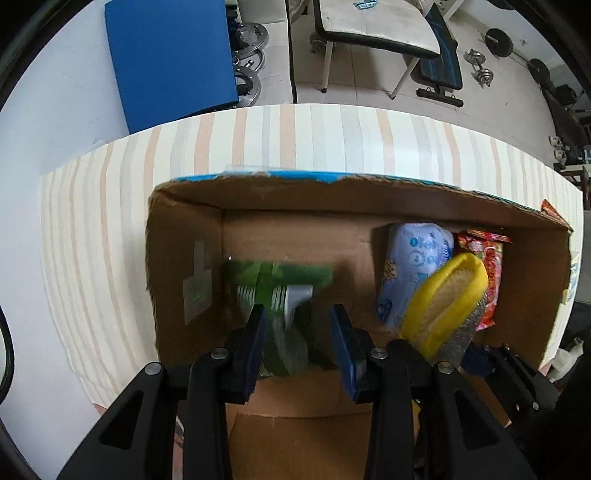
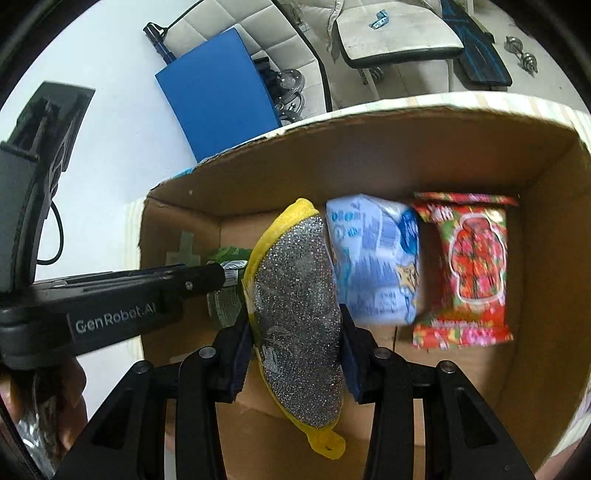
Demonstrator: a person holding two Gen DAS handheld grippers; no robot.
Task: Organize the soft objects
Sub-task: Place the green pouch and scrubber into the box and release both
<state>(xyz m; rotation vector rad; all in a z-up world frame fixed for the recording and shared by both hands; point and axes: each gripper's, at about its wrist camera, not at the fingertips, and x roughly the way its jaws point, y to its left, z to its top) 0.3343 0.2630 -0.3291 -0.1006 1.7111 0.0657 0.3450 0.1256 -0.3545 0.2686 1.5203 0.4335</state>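
An open cardboard box [image 1: 369,199] [image 2: 406,147] sits on a striped table. My left gripper [image 1: 299,332] is shut on a green packet [image 1: 273,291], held low at the box's left end; it also shows in the right wrist view [image 2: 229,291]. My right gripper [image 2: 295,339] is shut on a yellow-edged silver scouring sponge [image 2: 299,321], held over the box's middle; it shows in the left wrist view [image 1: 447,302]. A light blue soft pack [image 1: 413,266] [image 2: 373,258] and a red snack bag [image 1: 487,269] [image 2: 472,269] lie at the box's right end.
The striped table [image 1: 258,140] extends beyond and left of the box. A blue board [image 1: 170,59] [image 2: 218,92] leans against the wall behind. A bench [image 1: 376,26] and dumbbells [image 1: 480,66] are on the floor beyond.
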